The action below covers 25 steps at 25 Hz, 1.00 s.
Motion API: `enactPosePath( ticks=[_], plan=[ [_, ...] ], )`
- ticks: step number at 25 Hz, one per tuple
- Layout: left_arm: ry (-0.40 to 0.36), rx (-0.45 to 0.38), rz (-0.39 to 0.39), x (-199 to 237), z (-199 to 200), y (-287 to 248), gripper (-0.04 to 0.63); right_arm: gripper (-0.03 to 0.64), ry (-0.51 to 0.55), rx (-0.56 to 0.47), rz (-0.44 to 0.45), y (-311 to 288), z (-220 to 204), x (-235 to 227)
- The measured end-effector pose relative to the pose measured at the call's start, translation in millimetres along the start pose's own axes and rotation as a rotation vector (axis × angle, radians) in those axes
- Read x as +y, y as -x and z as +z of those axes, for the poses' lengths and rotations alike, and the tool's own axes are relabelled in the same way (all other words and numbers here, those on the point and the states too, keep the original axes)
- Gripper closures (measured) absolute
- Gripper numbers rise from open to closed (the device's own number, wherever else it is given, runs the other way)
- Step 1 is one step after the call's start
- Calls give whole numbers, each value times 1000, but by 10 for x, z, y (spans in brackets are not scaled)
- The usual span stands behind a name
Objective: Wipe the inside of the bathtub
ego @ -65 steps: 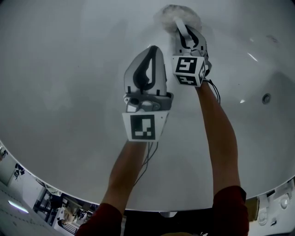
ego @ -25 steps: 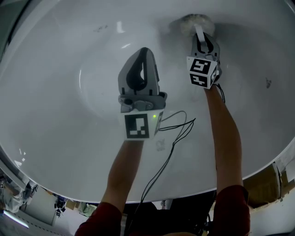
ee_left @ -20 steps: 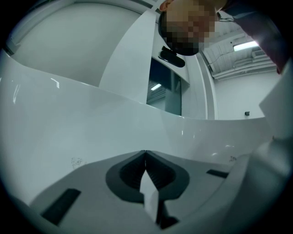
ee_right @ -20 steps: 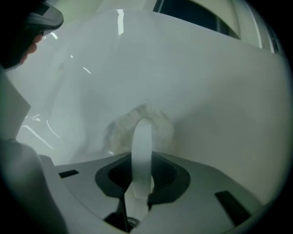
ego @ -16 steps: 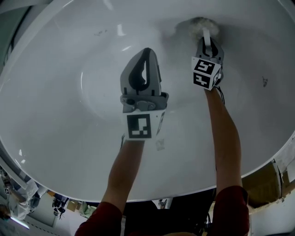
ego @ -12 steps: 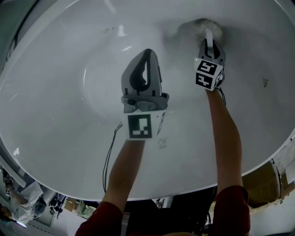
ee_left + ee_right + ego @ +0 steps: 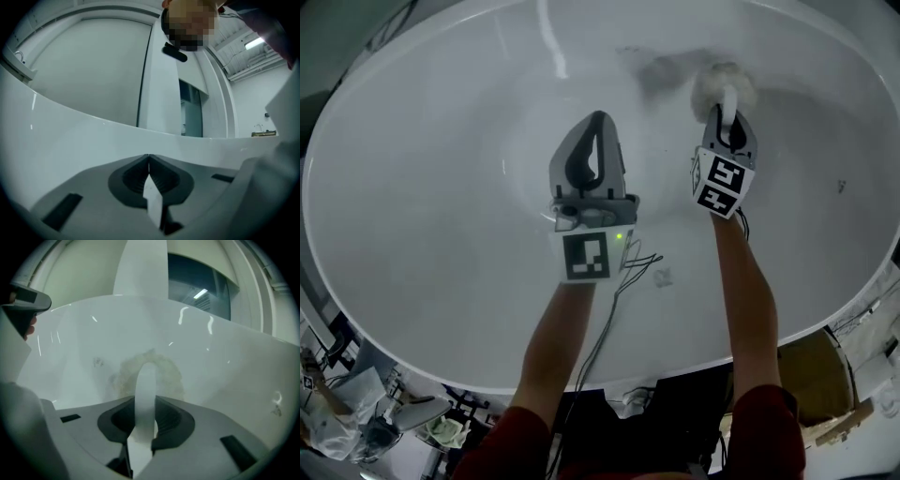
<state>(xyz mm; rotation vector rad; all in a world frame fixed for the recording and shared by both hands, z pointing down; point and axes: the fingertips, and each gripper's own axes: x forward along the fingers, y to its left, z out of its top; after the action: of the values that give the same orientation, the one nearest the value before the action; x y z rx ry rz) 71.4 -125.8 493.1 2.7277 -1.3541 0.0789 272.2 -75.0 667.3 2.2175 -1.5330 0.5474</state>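
Note:
The white bathtub [image 7: 422, 187] fills the head view. My right gripper [image 7: 728, 114] is shut on the white handle [image 7: 727, 99] of a fluffy pale wiping pad [image 7: 722, 80], which presses on the tub's far inner wall. In the right gripper view the handle [image 7: 146, 385] rises from between the jaws to the pad [image 7: 161, 367] on the wall. A faint grey smear [image 7: 661, 66] lies left of the pad. My left gripper [image 7: 596, 120] hovers over the tub floor, shut and with nothing in it; in its own view the left gripper [image 7: 149, 161] points at the tub's rim [image 7: 70, 136].
Thin cables [image 7: 623, 272] hang under the left gripper. A small dark mark [image 7: 841, 187] sits on the tub's right wall. A cardboard box [image 7: 811, 375] stands outside the near rim [image 7: 394, 356] at lower right, with floor clutter at lower left. A person's blurred head shows in the left gripper view.
The right gripper and pad have slid a little along the far wall, with a grey smear to their left. The head view has pulled back, showing more rim. The left gripper stays shut.

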Motion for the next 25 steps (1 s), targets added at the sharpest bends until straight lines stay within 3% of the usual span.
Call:
enactPosePath(
  ticks=[6, 12, 21, 25],
  plan=[
    [-12, -7, 88, 1330, 637, 406, 580, 527, -57, -77, 58, 373, 958, 1383],
    [-15, -15, 204, 3021, 789, 685, 580, 528, -84, -128, 155, 333, 1580, 3141],
    [-18, 16, 294, 4336, 507, 568, 580, 528, -22, -198, 320, -35, 1970, 4808],
    [-16, 15, 324, 4827, 556, 505, 580, 527, 11, -206, 365, -253, 2171, 5400]
  ],
)
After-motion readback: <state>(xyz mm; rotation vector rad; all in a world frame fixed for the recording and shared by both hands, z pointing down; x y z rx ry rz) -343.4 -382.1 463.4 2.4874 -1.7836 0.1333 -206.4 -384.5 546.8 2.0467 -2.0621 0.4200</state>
